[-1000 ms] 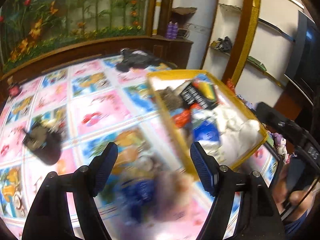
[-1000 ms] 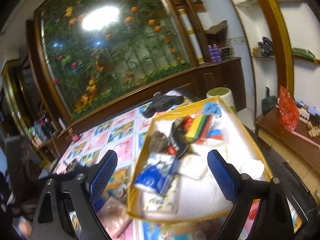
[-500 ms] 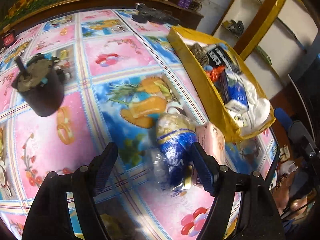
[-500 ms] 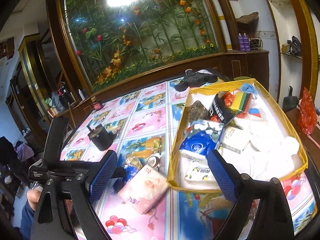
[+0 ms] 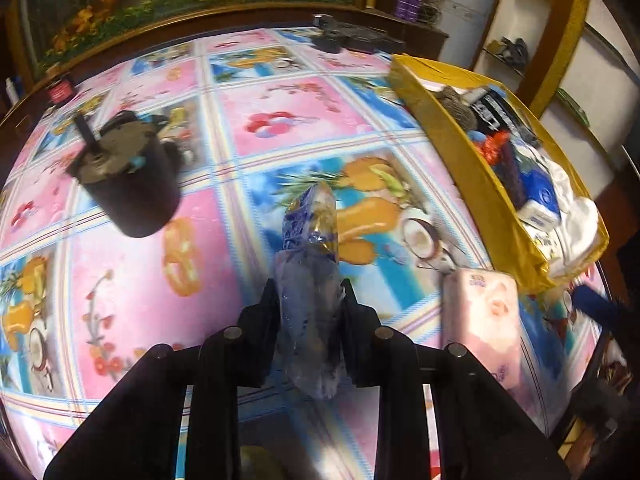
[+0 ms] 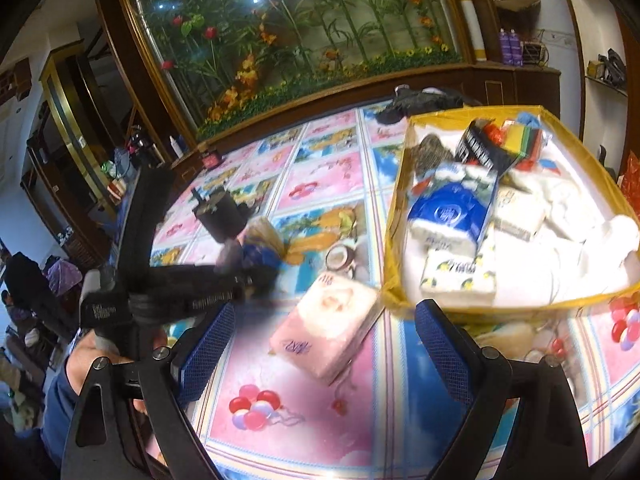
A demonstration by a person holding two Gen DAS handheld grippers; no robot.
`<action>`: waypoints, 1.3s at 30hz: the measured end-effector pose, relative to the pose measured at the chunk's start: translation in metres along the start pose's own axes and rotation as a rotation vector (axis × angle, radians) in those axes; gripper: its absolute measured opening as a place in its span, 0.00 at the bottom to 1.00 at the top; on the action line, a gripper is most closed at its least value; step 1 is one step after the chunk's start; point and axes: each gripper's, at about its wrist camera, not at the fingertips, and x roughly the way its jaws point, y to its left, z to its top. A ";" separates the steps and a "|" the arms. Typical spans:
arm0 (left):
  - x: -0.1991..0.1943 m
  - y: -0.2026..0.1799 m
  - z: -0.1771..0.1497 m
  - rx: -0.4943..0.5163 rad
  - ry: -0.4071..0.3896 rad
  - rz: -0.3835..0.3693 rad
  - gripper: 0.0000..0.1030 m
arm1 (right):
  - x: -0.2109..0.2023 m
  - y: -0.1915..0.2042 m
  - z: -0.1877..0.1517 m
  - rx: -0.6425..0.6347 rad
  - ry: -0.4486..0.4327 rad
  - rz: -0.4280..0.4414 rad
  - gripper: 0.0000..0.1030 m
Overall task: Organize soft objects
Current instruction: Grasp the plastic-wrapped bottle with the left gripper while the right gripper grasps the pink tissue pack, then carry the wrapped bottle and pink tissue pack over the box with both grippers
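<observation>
My left gripper point(image 5: 310, 300) is shut on a blue and gold plastic bag point(image 5: 314, 248), which sticks out forward over the table; it also shows in the right wrist view point(image 6: 256, 252). A pink tissue pack point(image 5: 482, 316) lies on the table to the right of it, close to the yellow box point(image 5: 448, 136). My right gripper point(image 6: 320, 348) is open, with the pink tissue pack point(image 6: 328, 330) between its fingers. The yellow box point(image 6: 394, 220) holds tissue packs, white cloths and other soft things.
A black pot point(image 5: 128, 184) stands on the table at the left, also seen in the right wrist view point(image 6: 220, 216). A dark bundle point(image 5: 352, 38) lies at the table's far edge. A wooden ledge and flower mural run behind. Shelves stand on the right.
My left gripper has closed on the blue and gold bag. My right gripper has come down and forward, so the pink tissue pack now lies between its fingers.
</observation>
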 end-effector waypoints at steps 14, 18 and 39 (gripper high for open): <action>-0.022 0.006 0.003 -0.042 -0.094 0.002 0.24 | 0.063 0.040 0.003 -0.079 0.193 -0.180 0.88; -0.023 0.007 0.004 -0.043 -0.094 0.002 0.24 | 0.081 0.044 0.007 -0.093 0.263 -0.231 0.66; -0.031 0.000 0.003 -0.027 -0.129 -0.046 0.24 | 0.033 0.033 0.000 -0.078 0.067 -0.086 0.61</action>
